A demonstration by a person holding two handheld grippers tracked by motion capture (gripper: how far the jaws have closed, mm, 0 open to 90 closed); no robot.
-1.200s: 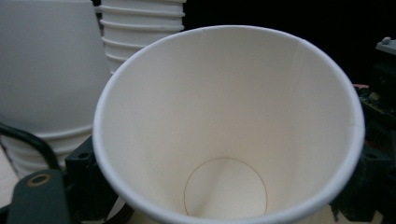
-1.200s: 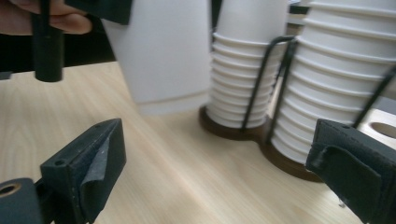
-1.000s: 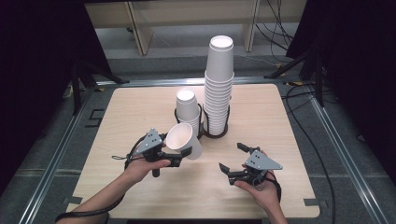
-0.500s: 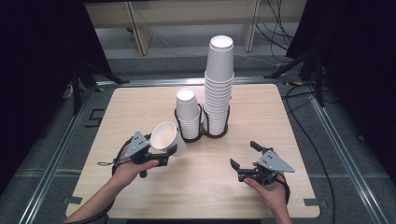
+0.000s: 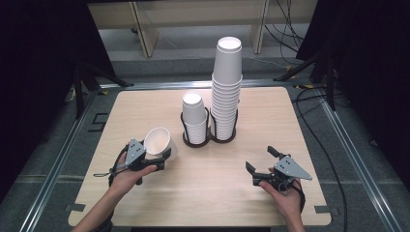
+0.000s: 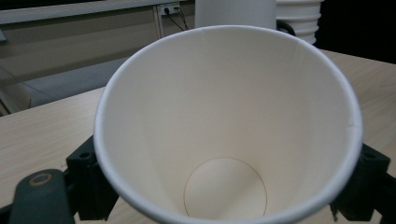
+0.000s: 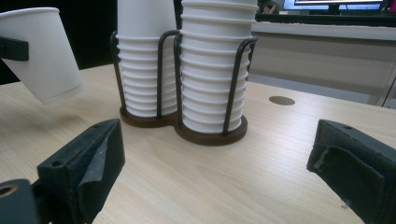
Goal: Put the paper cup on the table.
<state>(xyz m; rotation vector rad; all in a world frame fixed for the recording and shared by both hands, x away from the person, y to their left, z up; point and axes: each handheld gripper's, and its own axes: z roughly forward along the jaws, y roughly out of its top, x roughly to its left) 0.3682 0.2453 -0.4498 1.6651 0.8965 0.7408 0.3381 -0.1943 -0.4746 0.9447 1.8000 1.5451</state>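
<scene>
Drifting left since earlier, left gripper [image 5: 162, 155] apparently clamps cup [image 5: 160, 142].

Even overhead light falls on the pale surface [image 5: 203, 193] in the high view; the surroundings at 3 and 9 o'clock sink into black. Shadows are soft and short. The cup [image 6: 229, 126] glows evenly, its near rim blurred at 6 o'clock. The right gripper view's tongs [image 7: 219, 172] look soft, the background slightly hazy.

Bare table [image 5: 208, 188] lies between hands; cup rack [image 5: 209, 137] blocks mid-table.
</scene>
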